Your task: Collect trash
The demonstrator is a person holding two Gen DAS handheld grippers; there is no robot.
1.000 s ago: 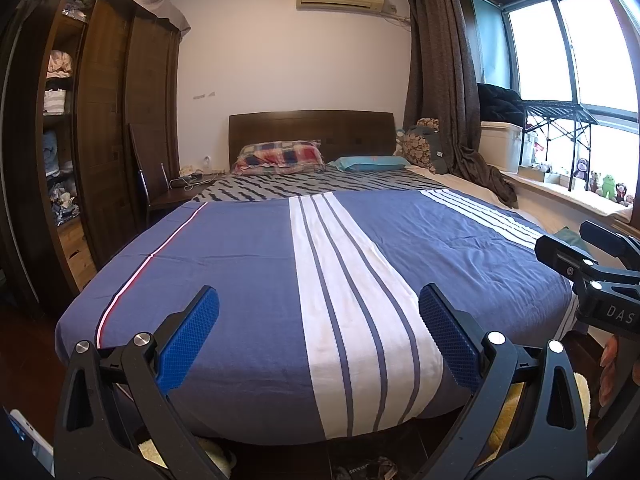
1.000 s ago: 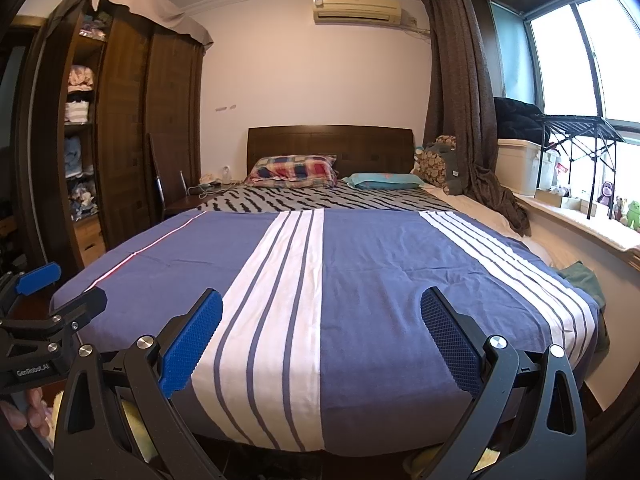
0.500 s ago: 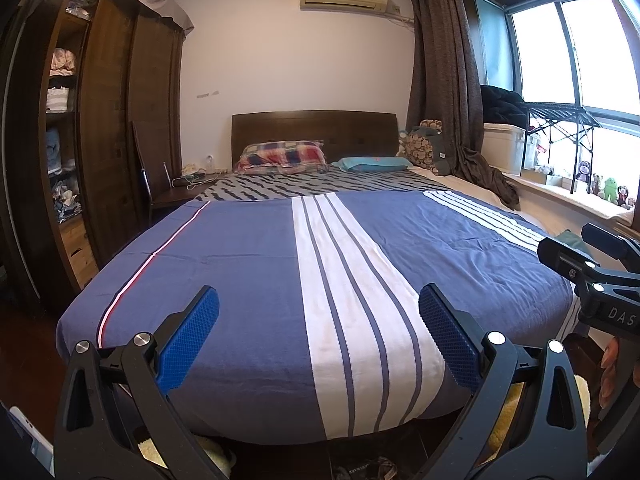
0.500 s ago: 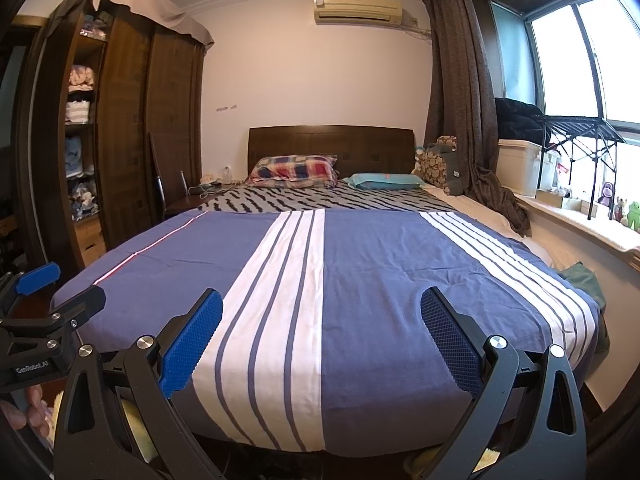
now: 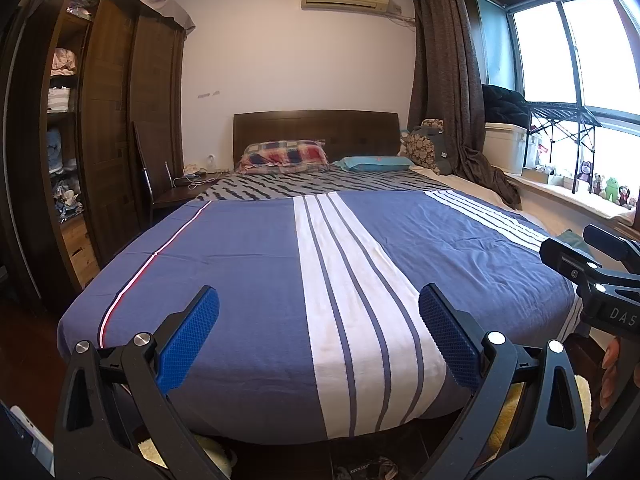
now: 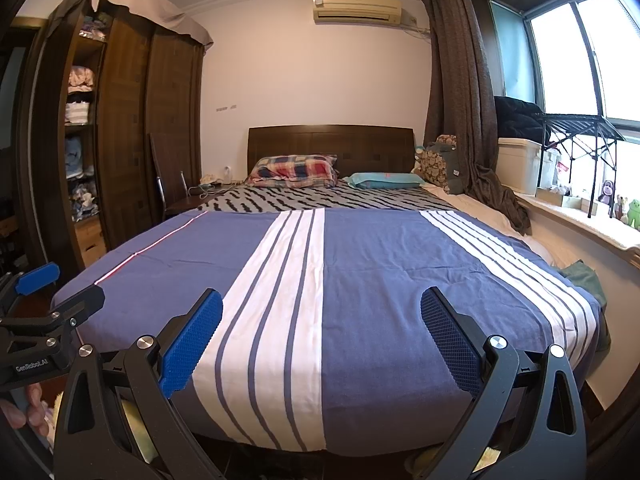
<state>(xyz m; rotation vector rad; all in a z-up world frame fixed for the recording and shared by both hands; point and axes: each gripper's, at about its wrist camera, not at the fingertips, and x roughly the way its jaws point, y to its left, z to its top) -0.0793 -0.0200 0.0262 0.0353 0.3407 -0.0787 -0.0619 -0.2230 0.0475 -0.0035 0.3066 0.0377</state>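
1. Both claws spread wide and empty: left gripper [image 5: 319,334] and right gripper [image 6: 321,336], held side by side at the foot edge of the bed [image 5: 248,272].
2. No trash in plain sight on the blue striped cover [image 6: 384,280]; smooth and bare from the foot edge up to the plaid pillow [image 6: 294,171] and teal pillow [image 6: 384,180].
3. Possible candidate only: something crumpled with print on the dark floor [image 5: 280,456] under the foot edge, perhaps paper or a wrapper [image 5: 366,470]; too dim to name for certain.
4. If paper or wrapper: likely light, soft, crushable, maybe slick. Best taken by a raised fold or bunched edge, with a firm pinch.
5. Green cloth [image 6: 585,277] at the right edge of the bed: probably laundry, not trash.
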